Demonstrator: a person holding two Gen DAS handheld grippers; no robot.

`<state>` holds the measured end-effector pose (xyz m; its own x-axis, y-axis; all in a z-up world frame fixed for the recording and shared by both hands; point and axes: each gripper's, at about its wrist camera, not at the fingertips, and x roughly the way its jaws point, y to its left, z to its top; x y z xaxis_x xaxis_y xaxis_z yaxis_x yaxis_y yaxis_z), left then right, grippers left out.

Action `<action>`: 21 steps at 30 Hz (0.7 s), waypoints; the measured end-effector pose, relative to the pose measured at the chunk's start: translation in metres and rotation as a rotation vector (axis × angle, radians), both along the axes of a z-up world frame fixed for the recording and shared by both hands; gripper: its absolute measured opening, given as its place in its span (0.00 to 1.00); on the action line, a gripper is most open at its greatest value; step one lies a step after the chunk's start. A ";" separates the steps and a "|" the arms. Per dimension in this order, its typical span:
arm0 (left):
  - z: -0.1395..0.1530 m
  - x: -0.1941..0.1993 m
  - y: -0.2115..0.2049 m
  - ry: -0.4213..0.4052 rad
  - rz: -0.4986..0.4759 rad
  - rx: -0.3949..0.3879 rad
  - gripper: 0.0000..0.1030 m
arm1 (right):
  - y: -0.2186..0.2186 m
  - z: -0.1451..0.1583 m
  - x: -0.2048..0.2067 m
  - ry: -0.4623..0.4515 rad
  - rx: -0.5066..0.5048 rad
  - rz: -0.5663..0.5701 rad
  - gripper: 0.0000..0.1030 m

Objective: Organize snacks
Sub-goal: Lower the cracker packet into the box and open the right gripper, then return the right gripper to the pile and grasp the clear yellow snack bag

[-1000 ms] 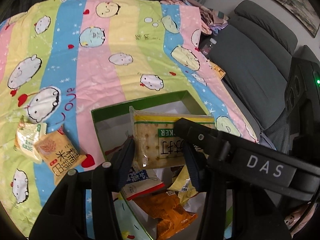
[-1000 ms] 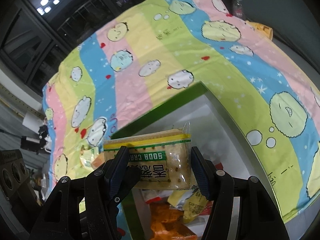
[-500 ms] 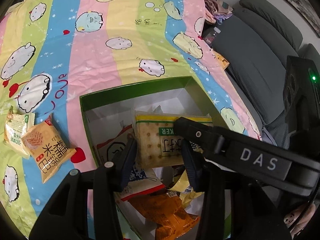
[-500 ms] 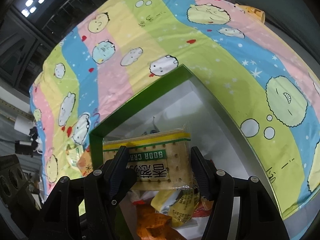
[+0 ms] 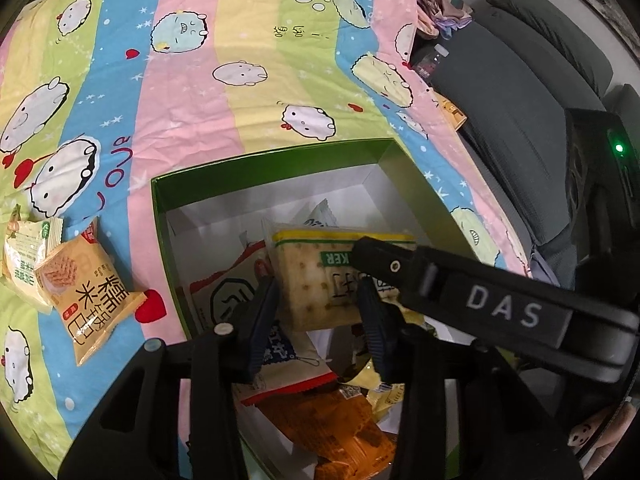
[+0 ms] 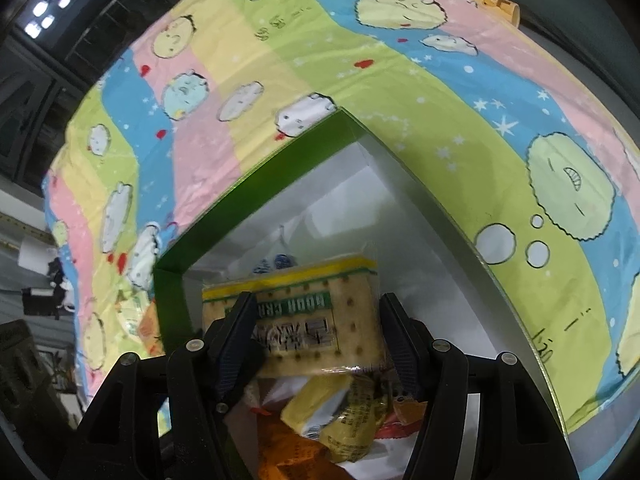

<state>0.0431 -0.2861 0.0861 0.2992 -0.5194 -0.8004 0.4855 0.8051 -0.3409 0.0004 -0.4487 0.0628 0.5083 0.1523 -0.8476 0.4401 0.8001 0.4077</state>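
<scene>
The right gripper (image 6: 316,336) is clamped on a cracker packet (image 6: 316,312), held over the green box (image 6: 256,184). The left gripper (image 5: 320,320) has just been closing its jaws, the same packet (image 5: 320,280) between them; whether they press it is unclear. Other snacks (image 5: 336,420) lie inside the box, and two packets (image 5: 84,292) rest on the striped sheet (image 5: 240,80).

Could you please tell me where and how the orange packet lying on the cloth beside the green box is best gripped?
Probably its free lower crimped end, from above: the orange packet lies flat on the cloth, and its upper end overlaps a pale green packet.
</scene>
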 end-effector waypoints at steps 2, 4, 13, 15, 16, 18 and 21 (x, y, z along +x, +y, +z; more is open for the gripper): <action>0.000 0.000 0.000 -0.006 0.001 0.003 0.34 | 0.000 -0.002 0.000 0.009 0.000 -0.003 0.63; 0.000 0.001 0.000 -0.003 0.002 -0.001 0.34 | -0.002 -0.002 -0.001 0.008 0.004 -0.005 0.63; 0.011 -0.001 0.011 -0.008 0.006 -0.043 0.35 | 0.000 0.003 -0.004 0.013 -0.027 -0.020 0.63; 0.019 -0.003 0.016 -0.023 0.012 -0.048 0.37 | 0.002 0.009 -0.006 -0.009 -0.033 -0.016 0.63; 0.024 -0.004 0.021 -0.036 0.019 -0.053 0.37 | 0.003 0.012 -0.007 -0.019 -0.036 -0.014 0.63; 0.031 -0.006 0.030 -0.061 0.037 -0.059 0.38 | 0.006 0.019 -0.009 -0.038 -0.054 -0.012 0.64; 0.043 -0.006 0.052 -0.088 0.076 -0.064 0.44 | 0.014 0.031 -0.012 -0.085 -0.073 0.001 0.67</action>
<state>0.0373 -0.2344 0.1288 0.4074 -0.5420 -0.7350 0.4541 0.8185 -0.3519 -0.0117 -0.4350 0.0935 0.5789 0.0919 -0.8102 0.4056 0.8295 0.3839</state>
